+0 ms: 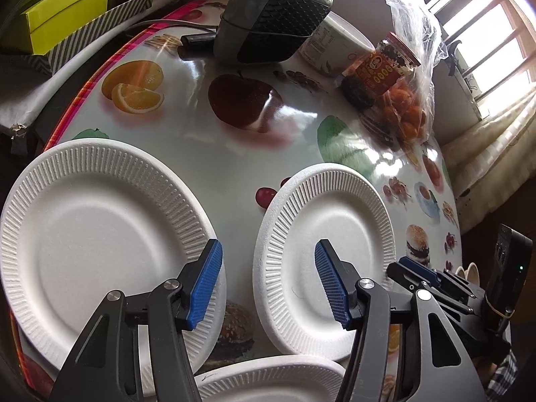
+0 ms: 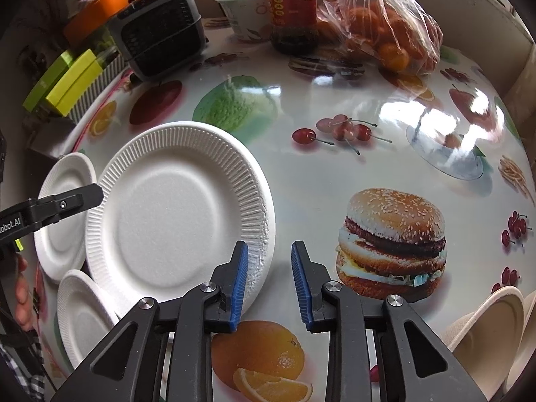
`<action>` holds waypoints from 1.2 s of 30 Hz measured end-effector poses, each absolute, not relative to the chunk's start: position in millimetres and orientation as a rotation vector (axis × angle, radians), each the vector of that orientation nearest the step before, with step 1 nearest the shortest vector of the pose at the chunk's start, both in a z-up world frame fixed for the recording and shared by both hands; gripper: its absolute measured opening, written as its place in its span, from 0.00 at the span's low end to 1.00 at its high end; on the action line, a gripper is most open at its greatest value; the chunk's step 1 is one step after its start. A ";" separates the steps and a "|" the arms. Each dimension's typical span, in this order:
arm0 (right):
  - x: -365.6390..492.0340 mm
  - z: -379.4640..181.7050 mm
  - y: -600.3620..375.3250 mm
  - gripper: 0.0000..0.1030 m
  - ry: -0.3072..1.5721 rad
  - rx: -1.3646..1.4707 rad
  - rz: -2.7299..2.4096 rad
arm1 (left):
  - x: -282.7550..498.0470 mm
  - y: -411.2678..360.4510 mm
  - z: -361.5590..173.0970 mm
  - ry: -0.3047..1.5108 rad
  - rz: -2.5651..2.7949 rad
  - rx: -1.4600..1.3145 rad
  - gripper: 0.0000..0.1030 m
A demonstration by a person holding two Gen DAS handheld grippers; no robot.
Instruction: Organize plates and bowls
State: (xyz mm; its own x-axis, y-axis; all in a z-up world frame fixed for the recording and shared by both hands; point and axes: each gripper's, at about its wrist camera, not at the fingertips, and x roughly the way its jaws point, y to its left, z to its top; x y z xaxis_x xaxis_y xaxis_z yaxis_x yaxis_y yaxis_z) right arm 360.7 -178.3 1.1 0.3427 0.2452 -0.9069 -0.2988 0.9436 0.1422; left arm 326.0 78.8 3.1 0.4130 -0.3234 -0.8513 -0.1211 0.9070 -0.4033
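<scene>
On the glossy fruit-and-burger printed tablecloth [image 2: 301,181], the right gripper [image 2: 269,281] hovers with its blue pads parted and nothing between them, the left pad just over the rim of the middle plate [image 2: 174,214]. The left gripper [image 1: 268,281] is spread wide and empty, straddling the gap between the big plate [image 1: 97,234] and the middle plate [image 1: 335,244]. Three white ribbed plates show; the third plate [image 1: 268,378] lies at the near edge. Two beige bowls [image 2: 495,328] sit nested at the right. Open cloth lies beyond the plates, up to the grey heater [image 1: 274,16], jar [image 1: 378,67] and bagged oranges [image 1: 408,114].
</scene>
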 end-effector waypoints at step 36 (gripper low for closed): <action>359.1 13.4 -199.0 0.12 1.121 0.056 0.346 | 328.7 64.1 3.9 1.156 -0.172 -0.428 0.26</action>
State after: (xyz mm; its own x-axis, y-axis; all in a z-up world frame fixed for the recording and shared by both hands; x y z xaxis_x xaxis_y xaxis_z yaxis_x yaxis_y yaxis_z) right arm 359.1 -199.0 13.4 0.3874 0.2993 -0.8720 -0.2435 0.9455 0.2164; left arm 328.7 64.1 3.9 0.4005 -0.3476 -0.8478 -0.0864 0.9068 -0.4126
